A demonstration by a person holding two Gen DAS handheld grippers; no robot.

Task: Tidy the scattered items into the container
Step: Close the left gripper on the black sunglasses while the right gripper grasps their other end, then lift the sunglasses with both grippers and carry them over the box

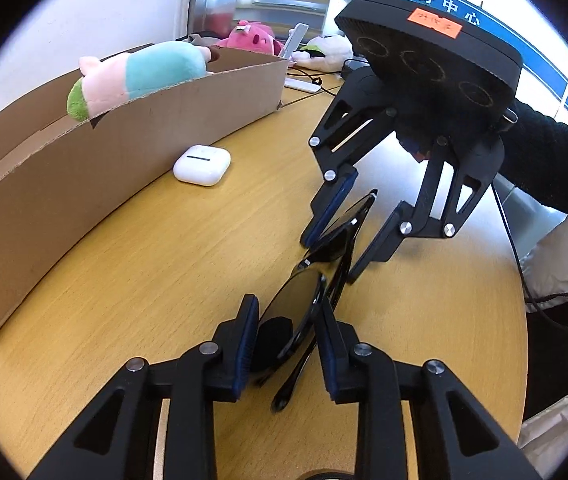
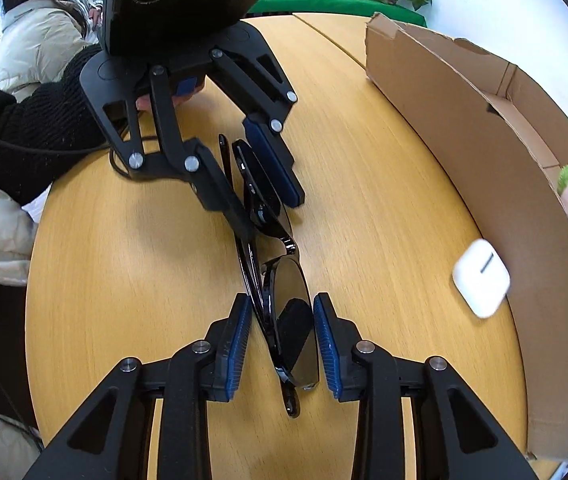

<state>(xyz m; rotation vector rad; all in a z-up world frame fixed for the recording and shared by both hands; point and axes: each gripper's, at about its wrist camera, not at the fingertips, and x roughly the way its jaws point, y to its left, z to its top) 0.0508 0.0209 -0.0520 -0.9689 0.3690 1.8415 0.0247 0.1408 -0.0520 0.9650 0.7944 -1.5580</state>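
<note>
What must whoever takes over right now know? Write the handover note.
Left gripper: closed on one end of the sunglasses, which are down at the table.
Right gripper: closed on the other end.
Box: beside them, with a plush already in it.
Earbud case: on the table by the box wall, outside.
Done: plush in.
Left: lift the sunglasses into the box, then the earbud case.

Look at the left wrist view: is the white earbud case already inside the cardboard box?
No. The white earbud case lies on the wooden table, outside the cardboard box and close to its outer wall.
</note>
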